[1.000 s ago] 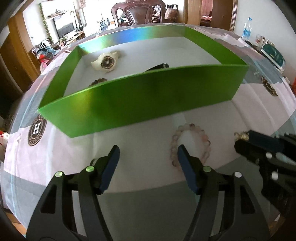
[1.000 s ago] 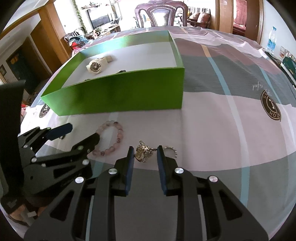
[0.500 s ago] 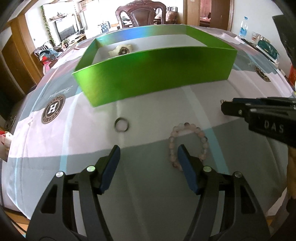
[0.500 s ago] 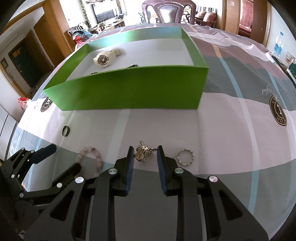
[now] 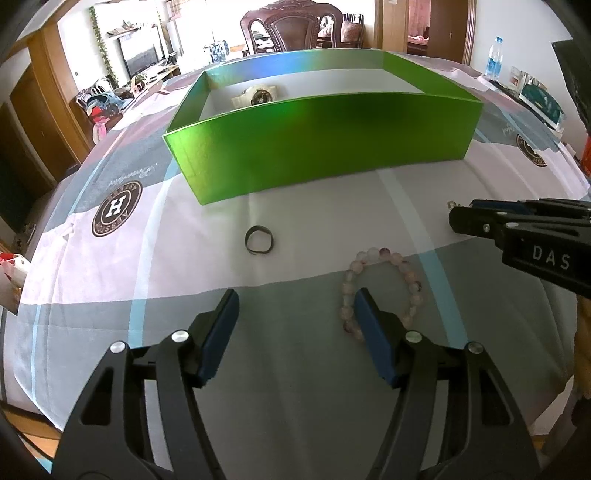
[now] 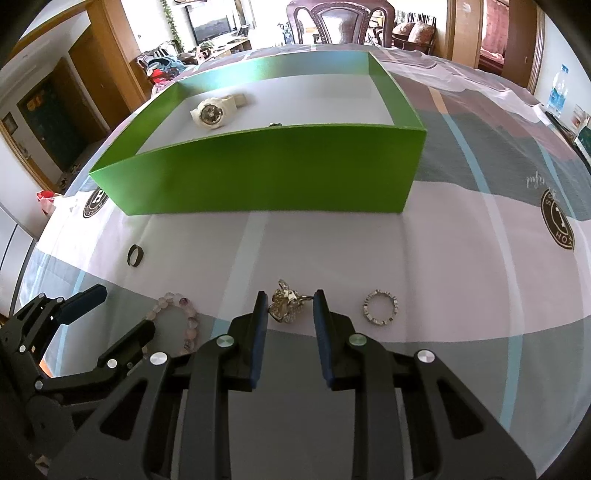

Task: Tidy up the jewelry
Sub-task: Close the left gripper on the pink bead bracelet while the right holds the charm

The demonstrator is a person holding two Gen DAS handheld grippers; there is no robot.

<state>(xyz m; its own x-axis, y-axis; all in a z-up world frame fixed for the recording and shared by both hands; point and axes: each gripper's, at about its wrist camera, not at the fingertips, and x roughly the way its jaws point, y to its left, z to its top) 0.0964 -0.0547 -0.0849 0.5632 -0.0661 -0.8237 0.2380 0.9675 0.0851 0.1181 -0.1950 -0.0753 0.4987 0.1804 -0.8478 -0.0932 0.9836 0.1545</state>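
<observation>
A green box [image 5: 321,147] [image 6: 266,177] stands on the table with a white watch [image 5: 256,96] [image 6: 214,109] inside. My left gripper [image 5: 295,306] is open and empty, just before a dark ring [image 5: 259,240] [image 6: 135,255]; a pink bead bracelet [image 5: 384,284] [image 6: 181,317] lies by its right finger. My right gripper [image 6: 289,308] is open with its jaws on either side of a gold brooch-like piece [image 6: 287,305], not closed on it. A silver ring [image 6: 380,307] lies to its right.
The table has a patterned cloth with round logos [image 5: 116,214] [image 6: 557,225]. A dark item [image 6: 275,124] peeks over the box's near wall. A chair [image 6: 340,22] stands beyond the table. A water bottle [image 5: 494,55] and a teal object [image 5: 541,101] sit at the right.
Both grippers have drawn back from the box. The left one shifted so the dark ring came into view ahead of it. The right jaws stayed around the gold piece.
</observation>
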